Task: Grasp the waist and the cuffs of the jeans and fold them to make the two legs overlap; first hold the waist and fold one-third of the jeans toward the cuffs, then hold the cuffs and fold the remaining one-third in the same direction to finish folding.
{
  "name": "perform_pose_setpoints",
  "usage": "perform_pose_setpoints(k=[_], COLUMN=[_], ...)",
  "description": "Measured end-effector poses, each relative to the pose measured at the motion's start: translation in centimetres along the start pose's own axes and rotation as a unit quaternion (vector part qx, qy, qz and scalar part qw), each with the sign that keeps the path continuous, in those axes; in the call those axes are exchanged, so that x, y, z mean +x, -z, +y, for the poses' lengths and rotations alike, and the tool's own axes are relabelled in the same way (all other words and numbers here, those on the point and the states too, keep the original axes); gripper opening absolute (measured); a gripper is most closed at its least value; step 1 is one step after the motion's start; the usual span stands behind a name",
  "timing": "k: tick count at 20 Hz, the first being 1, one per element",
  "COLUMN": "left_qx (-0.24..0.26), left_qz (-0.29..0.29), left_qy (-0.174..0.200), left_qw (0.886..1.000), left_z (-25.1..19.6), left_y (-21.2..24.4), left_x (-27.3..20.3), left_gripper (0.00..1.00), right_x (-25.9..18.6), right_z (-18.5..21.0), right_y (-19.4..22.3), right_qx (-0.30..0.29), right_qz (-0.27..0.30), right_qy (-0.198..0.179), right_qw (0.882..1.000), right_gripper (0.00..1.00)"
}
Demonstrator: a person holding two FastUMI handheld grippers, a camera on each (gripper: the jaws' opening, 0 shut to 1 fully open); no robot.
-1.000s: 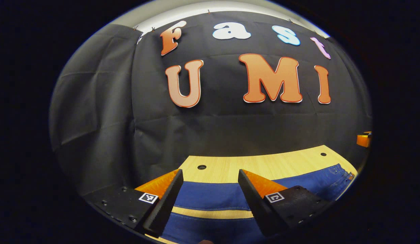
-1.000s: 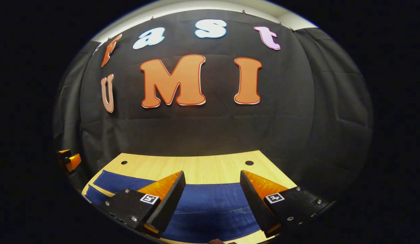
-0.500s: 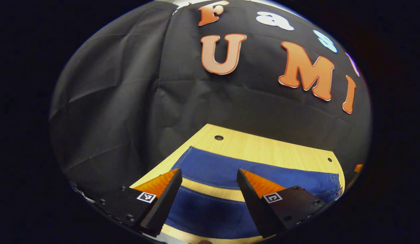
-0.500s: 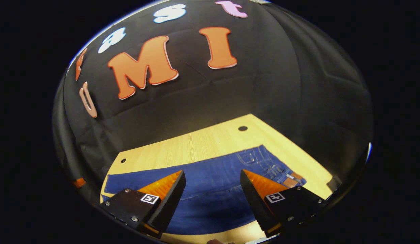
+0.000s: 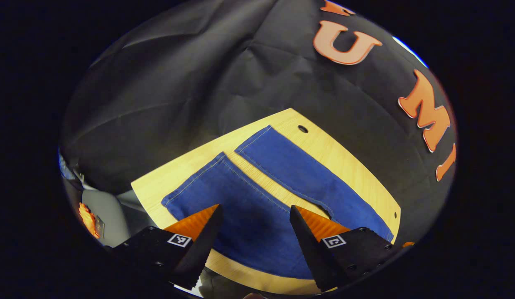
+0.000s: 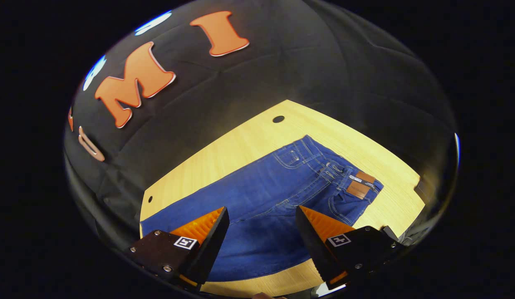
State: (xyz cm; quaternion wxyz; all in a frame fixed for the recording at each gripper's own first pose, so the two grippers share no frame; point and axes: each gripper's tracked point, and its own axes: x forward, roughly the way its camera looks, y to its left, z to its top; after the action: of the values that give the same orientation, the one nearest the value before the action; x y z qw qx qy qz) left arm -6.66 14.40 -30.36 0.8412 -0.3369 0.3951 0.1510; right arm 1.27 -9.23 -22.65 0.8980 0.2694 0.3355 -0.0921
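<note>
Left gripper view: jeans [image 5: 257, 207] legs and cuffs [image 5: 224, 162] flat on table [image 5: 344, 158].
Right gripper view: waist [image 6: 344, 170]. Left gripper [image 5: 253, 216] and right gripper [image 6: 261, 218] hover wide apart, empty.

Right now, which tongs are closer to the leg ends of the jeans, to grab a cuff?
Left. The left tongs hang open above the near leg of the jeans, with its cuff just ahead. The right tongs are open above the seat, nearer the waist, so they suit that end better.
</note>
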Motion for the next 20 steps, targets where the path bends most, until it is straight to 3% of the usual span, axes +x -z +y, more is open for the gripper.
perform_pose_setpoints(k=[5, 13, 16, 20], left_qx=[-0.089, -0.210, -0.253, -0.275], left_qz=[0.059, 0.107, 0.113, 0.092], left_qy=[-0.004, -0.022, 0.013, 0.032], left_qw=[0.994, 0.971, 0.961, 0.957], left_z=[1.8, 4.0, 3.1, 2.9], left_y=[2.6, 3.5, 2.1, 0.4], left_x=[2.3, 2.8, 3.0, 4.5], left_gripper=[0.98, 0.98, 0.98, 0.93], right_x=[1.5, 2.8, 3.2, 3.7], right_z=[-1.8, -5.3, -6.6, -8.1], right_y=[2.3, 3.6, 3.5, 3.7], right_qx=[0.039, 0.136, 0.159, 0.171], right_qz=[0.055, 0.106, 0.111, 0.114], right_qy=[-0.004, -0.002, 0.004, 0.015], right_qw=[0.998, 0.985, 0.981, 0.979], right_gripper=[0.98, 0.98, 0.98, 0.98])
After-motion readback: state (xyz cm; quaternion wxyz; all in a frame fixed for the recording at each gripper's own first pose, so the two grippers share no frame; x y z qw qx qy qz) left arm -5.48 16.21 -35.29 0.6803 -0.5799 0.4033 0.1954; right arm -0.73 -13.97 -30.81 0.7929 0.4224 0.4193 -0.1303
